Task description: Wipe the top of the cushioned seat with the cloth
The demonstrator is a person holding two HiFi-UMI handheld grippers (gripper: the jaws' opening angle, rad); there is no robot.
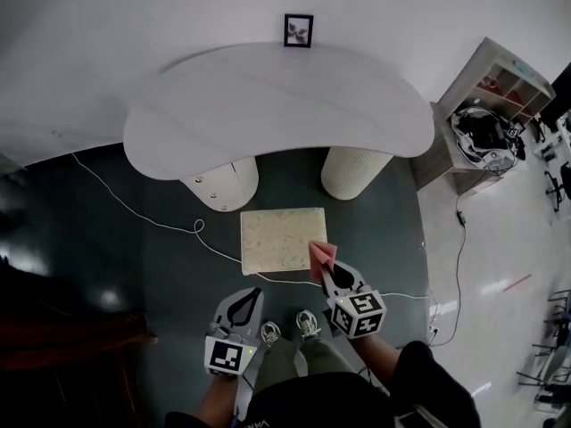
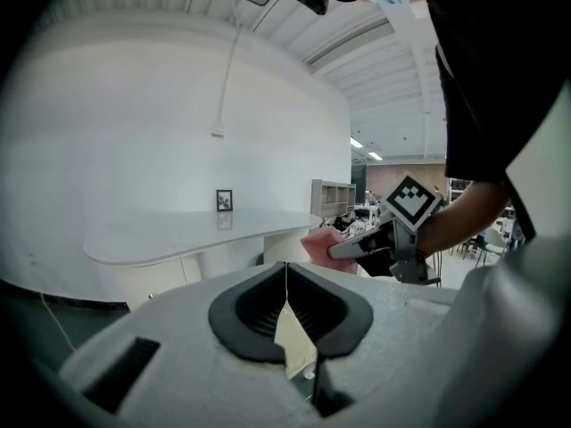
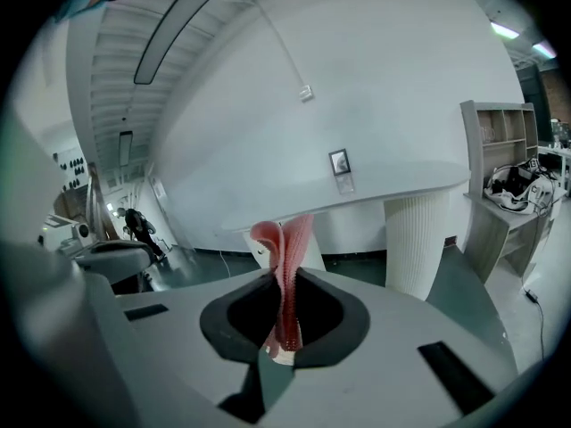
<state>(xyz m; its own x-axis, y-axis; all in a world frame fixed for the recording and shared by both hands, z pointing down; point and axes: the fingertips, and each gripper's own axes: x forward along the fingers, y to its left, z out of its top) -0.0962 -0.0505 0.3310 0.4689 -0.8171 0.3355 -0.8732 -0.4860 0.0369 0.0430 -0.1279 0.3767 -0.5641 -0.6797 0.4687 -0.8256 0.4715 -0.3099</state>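
Observation:
The cushioned seat is a pale speckled square on the dark floor in front of the white table. A pink cloth hangs over the seat's near right corner, pinched in my right gripper. In the right gripper view the cloth stands folded between the shut jaws of the right gripper. My left gripper is near the seat's front left, above the floor, jaws shut with nothing in them. In the left gripper view the left gripper is shut, and the right gripper with the cloth shows ahead.
A white curved table on two ribbed pillars stands beyond the seat, with a small framed picture at its back. A white cable runs over the floor to the left. A shelf unit stands at the right. My shoes are below the seat.

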